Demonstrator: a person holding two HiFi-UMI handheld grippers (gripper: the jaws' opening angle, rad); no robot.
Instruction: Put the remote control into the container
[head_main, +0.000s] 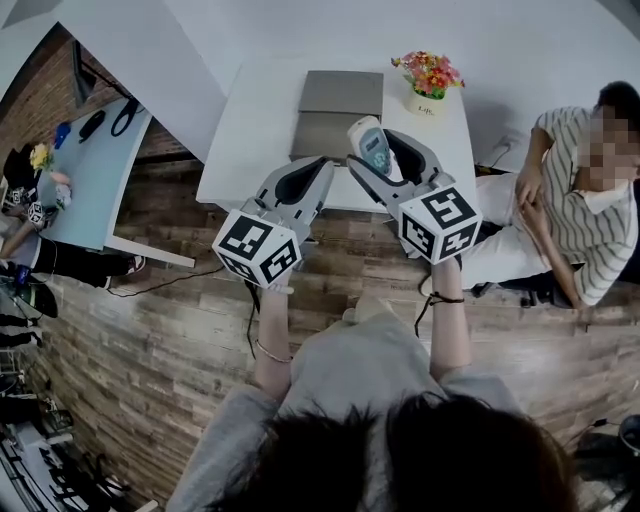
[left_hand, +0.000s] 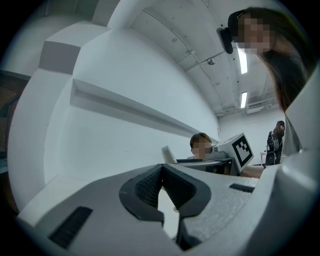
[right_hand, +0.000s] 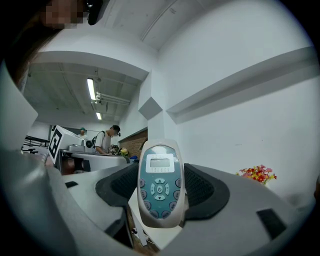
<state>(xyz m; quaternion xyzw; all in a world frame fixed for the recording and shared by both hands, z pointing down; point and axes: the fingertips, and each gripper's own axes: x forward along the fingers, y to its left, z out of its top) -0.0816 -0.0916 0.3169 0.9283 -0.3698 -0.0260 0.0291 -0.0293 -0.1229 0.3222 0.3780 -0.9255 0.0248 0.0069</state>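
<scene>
A white remote control (head_main: 370, 143) with a teal button face (right_hand: 160, 185) stands upright between the pads of my right gripper (head_main: 384, 152), which is shut on its sides (right_hand: 160, 176). It hangs in the air over the front edge of the white table (head_main: 250, 130). The grey rectangular container (head_main: 338, 110) lies on that table, just beyond and to the left of the remote. My left gripper (head_main: 318, 172) hovers at the table's front edge beside the right one. It holds nothing and its jaw tips meet (left_hand: 161, 168).
A pot of bright flowers (head_main: 430, 76) stands on the table's right back corner, also seen in the right gripper view as flowers (right_hand: 257, 174). A person in a striped shirt (head_main: 572, 200) sits right of the table. A blue table (head_main: 90, 170) stands far left on the wooden floor.
</scene>
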